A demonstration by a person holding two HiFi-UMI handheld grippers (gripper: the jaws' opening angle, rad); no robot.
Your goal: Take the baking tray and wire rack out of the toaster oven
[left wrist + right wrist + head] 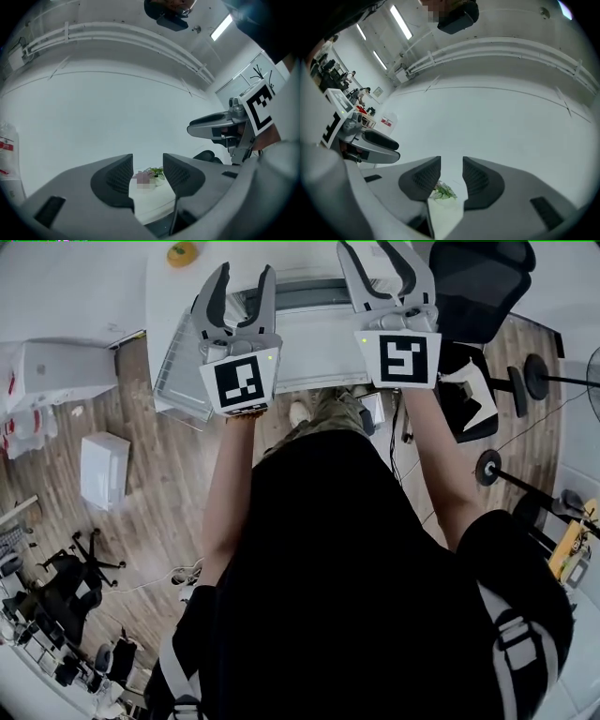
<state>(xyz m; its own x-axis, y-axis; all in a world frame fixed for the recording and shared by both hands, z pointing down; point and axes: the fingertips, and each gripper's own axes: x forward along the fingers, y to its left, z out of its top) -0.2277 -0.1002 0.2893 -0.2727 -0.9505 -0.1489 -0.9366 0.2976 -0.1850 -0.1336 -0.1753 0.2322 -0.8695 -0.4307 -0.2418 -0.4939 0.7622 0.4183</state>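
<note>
Metal tray and rack are judged stiff, best taken by front rims. Left tool (pixel 245 274) and right tool (pixel 378 257), at 12 o'clock, are held half-open, empty.

open air before left hand-held gripper (pixel 246 276) and right hand-held gripper (pixel 380 259), toaster oven (pixel 314 357) below, chair (pixel 478 277) at right

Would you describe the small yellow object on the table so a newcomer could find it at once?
Start at the white table in the head view. Beyond the toaster oven and to its left sits the round yellow object, the only brightly coloured thing there.
</note>
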